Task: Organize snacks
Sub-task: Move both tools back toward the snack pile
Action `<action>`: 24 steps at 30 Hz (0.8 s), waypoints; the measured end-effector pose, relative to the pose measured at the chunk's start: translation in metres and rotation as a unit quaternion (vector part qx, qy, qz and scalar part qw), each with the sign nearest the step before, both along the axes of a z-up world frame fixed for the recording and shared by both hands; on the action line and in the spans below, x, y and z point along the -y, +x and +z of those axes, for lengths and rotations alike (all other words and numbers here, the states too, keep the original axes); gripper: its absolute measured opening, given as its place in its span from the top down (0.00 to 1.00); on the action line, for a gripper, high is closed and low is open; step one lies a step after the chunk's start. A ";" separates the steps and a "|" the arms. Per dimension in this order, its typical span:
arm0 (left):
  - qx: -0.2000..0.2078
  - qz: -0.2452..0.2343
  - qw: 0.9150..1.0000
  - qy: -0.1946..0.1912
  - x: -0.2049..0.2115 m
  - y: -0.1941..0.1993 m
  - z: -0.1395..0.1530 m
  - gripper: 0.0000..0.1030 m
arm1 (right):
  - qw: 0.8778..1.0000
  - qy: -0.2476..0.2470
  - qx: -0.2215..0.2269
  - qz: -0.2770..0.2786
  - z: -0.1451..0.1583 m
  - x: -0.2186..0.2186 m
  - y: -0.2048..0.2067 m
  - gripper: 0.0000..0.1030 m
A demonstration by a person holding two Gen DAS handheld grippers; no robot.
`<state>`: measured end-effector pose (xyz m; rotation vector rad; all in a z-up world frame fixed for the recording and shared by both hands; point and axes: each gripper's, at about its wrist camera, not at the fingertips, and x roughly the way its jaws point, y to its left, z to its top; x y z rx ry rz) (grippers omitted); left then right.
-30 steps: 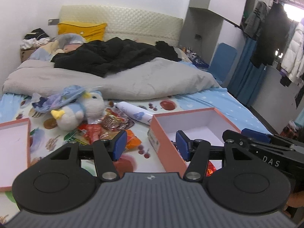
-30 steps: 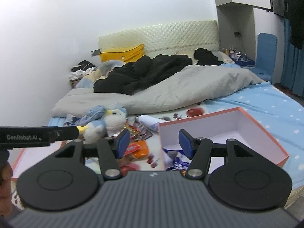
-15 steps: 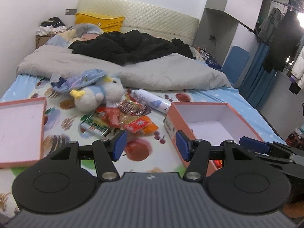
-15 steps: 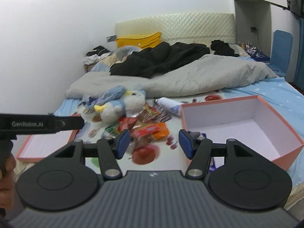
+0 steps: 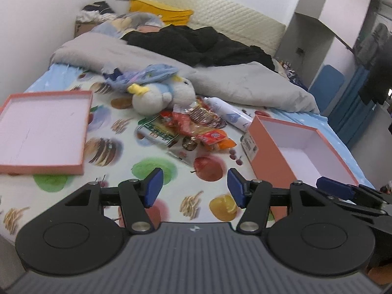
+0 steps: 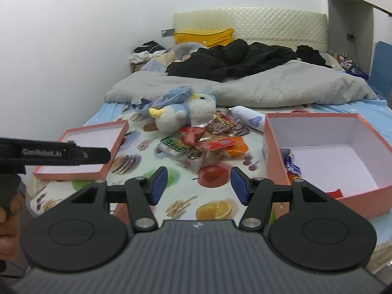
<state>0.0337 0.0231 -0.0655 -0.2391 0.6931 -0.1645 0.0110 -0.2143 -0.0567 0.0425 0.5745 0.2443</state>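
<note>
A heap of snack packets (image 5: 191, 132) (image 6: 203, 144) lies on the fruit-print sheet in the middle of the bed. To its right stands an open pink box (image 5: 301, 152) (image 6: 328, 156) with a few packets (image 6: 290, 166) in its near left corner. Its lid (image 5: 44, 132) (image 6: 83, 152) lies upturned on the left. My left gripper (image 5: 193, 187) hangs open and empty over the sheet, short of the heap. My right gripper (image 6: 199, 183) is open and empty too, just before the heap and left of the box.
A plush penguin (image 5: 159, 95) (image 6: 181, 115) and a white bottle (image 5: 227, 115) (image 6: 250, 120) lie behind the snacks. A grey duvet (image 5: 220, 78) and black clothes (image 6: 232, 58) cover the far half of the bed. A wall runs along the left side.
Both grippers have moved forward and down toward the bed, so the snack heap and box loom larger and lower in view. Their jaws stay at the same width.
</note>
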 end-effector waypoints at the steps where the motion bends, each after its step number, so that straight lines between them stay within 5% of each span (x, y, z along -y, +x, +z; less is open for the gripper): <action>1: -0.002 0.003 1.000 -0.003 -0.002 0.001 -0.002 0.37 | 1.000 -0.003 0.001 0.002 0.000 -0.002 0.001 0.42; 24: -0.070 0.011 0.997 -0.008 -0.010 0.101 -0.057 0.35 | 0.997 -0.024 -0.067 0.022 -0.047 -0.016 0.077 0.42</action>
